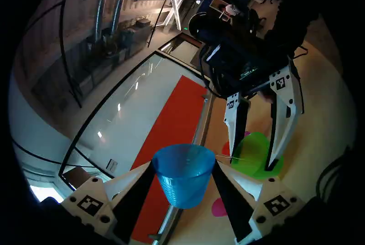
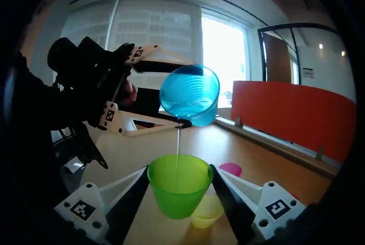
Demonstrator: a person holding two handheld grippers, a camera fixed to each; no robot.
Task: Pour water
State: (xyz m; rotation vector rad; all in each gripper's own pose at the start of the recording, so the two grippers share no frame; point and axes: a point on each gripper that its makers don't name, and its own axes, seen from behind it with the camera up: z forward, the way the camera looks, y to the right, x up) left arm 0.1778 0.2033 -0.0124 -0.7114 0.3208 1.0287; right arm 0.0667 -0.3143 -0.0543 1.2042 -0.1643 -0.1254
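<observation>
My left gripper [image 1: 183, 165] clamps the tilted blue cup [image 1: 185, 185] just below its rim, my right gripper [image 2: 179, 169] the green cup [image 2: 178, 195]; the 2 are probably light and crushable.

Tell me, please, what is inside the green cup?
A thin water stream from the tilted blue cup falls into the green cup. How much water it holds cannot be seen: its near wall covers the bottom.

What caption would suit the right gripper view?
Tilted blue plastic cup streams water into a green plastic cup held by the right claw.
</observation>
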